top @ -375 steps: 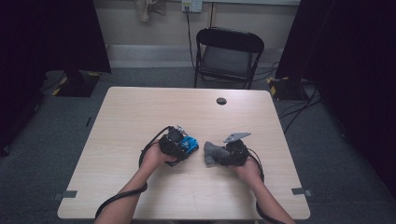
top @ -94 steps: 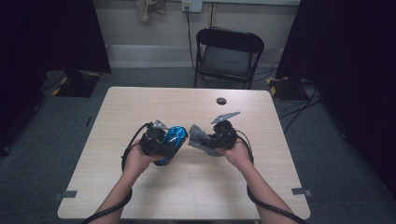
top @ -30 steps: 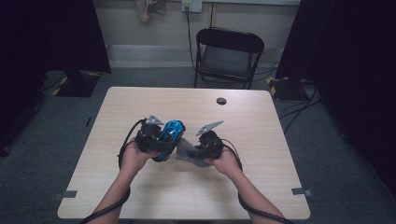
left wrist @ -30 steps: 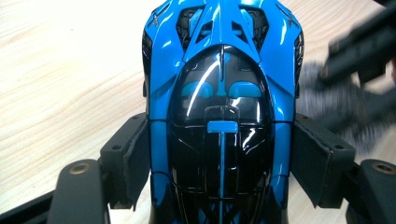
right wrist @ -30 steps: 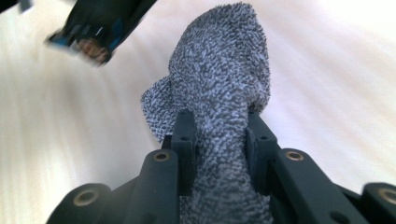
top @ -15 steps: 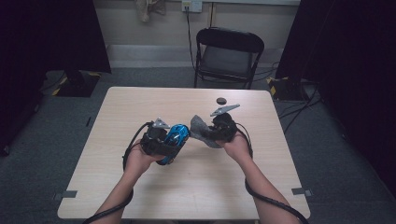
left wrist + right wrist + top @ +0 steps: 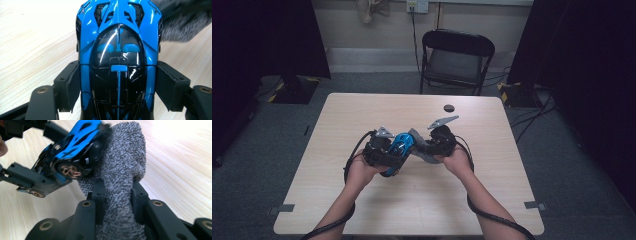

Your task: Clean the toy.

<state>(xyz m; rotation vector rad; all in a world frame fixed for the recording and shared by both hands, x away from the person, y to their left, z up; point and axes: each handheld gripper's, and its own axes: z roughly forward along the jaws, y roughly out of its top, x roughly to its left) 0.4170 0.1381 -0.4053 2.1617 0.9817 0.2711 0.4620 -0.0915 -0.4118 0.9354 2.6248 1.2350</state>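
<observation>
A glossy blue and black toy car (image 7: 117, 50) is clamped by its sides between the pads of my left gripper (image 7: 117, 87), held above the table. My right gripper (image 7: 117, 195) is shut on a folded grey cloth (image 7: 122, 167), whose upper end presses against the car (image 7: 72, 147) near one wheel. In the high view the car (image 7: 401, 145) and the cloth (image 7: 421, 146) meet at mid table between the left gripper (image 7: 384, 150) and the right gripper (image 7: 432, 145).
A pale wooden table (image 7: 362, 110) carries a small black round disc (image 7: 448, 107) near its far edge. A black folding chair (image 7: 454, 57) stands behind the table. Cables trail from both grippers toward the near edge.
Over the last second the right gripper and cloth went right and away from the car, then came back against it. The car has stayed in the left gripper.
</observation>
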